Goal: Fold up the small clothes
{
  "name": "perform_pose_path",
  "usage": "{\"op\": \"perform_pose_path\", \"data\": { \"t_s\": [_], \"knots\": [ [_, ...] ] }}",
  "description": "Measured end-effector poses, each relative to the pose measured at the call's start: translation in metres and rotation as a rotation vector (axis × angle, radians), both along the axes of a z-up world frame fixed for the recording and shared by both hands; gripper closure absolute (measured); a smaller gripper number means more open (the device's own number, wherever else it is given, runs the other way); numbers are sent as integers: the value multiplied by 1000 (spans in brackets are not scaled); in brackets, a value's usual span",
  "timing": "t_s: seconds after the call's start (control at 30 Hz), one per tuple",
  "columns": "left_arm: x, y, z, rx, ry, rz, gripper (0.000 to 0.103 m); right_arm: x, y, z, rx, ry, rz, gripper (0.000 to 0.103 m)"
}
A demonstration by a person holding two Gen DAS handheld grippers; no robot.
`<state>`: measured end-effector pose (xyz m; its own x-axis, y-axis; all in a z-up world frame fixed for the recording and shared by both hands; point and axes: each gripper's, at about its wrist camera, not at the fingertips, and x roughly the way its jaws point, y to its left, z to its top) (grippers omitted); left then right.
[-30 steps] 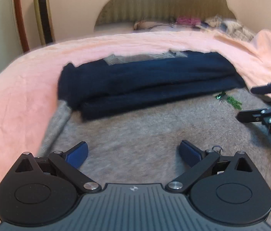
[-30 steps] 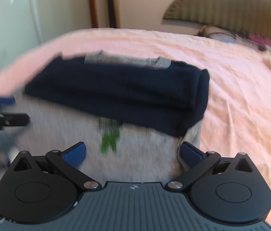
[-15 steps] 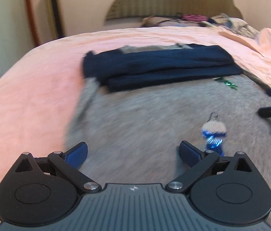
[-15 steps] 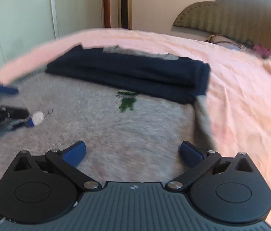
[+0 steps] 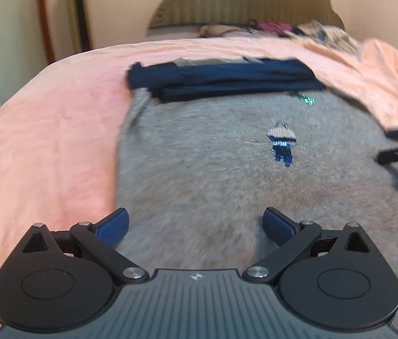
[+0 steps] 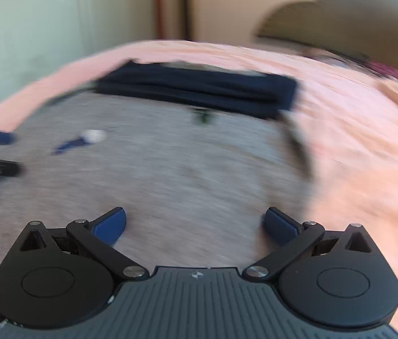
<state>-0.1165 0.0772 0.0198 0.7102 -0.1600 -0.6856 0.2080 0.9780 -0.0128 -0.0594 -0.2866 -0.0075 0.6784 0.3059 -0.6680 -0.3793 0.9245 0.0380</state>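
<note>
Both cameras now see more of the grey sweater [image 5: 213, 169] than a second ago, so the grippers have drawn back toward its near hem, likely to take it for the next fold. Left gripper [image 5: 196, 226] and right gripper [image 6: 194, 224] hover wide open, holding nothing. The navy sleeves [image 5: 227, 80] lie folded across the far end on the pink bedspread [image 5: 52, 130]; nothing blocks the hem
</note>
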Motion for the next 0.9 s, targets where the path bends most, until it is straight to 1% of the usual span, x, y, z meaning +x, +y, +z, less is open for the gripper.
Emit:
{"op": "perform_pose_path", "data": {
  "t_s": [0.07,0.13,0.2,0.27,0.33,0.37,0.4,0.43,0.47,0.53,0.57,0.6,0.63,0.67,0.7,0.73,0.77,0.8,0.83,0.9],
  "knots": [
    [-16,14,4,-70,10,33,1,-17,-12,14,58,36,-32,2],
    [-35,30,2,-116,31,119,1,-39,-31,26,126,38,-33,1],
    [-54,41,-2,-153,44,165,1,-61,-49,32,154,48,-68,0],
    [-70,44,0,-175,31,189,1,-73,-67,34,207,79,-134,0],
    [-77,42,8,-208,16,219,1,-80,-80,35,317,102,-200,1],
    [-76,39,14,-217,-9,231,1,-83,-81,39,362,95,-207,1],
    [-73,31,20,-217,-42,240,1,-84,-73,43,377,72,-199,1],
    [-66,21,25,-210,-66,248,1,-82,-57,45,357,38,-182,0],
    [-56,10,28,-201,-73,252,1,-77,-41,49,316,10,-172,0],
    [-28,-17,25,-160,-57,266,1,-58,-3,47,217,-33,-176,0],
    [-12,-30,22,-136,-36,275,1,-44,14,43,183,-43,-192,0],
    [1,-41,17,-122,-21,266,1,-26,30,37,172,-29,-198,0],
    [13,-53,10,-88,-9,245,1,-8,45,29,160,5,-194,0],
    [21,-61,3,-38,2,244,1,9,60,20,120,34,-205,0],
    [28,-69,-8,25,26,257,0,21,74,10,58,47,-221,0],
    [26,-73,-14,51,1,255,0,32,87,-2,-30,54,-234,0],
    [23,-73,-16,56,-17,250,0,31,93,-8,-52,-9,-239,0],
    [22,-72,-16,49,-16,251,0,31,93,-11,-51,-28,-240,0],
    [20,-69,-17,37,-13,252,0,30,90,-11,-33,-27,-246,0],
    [17,-67,-17,26,-21,249,0,21,83,-12,-29,-29,-233,0]
  ]
}}
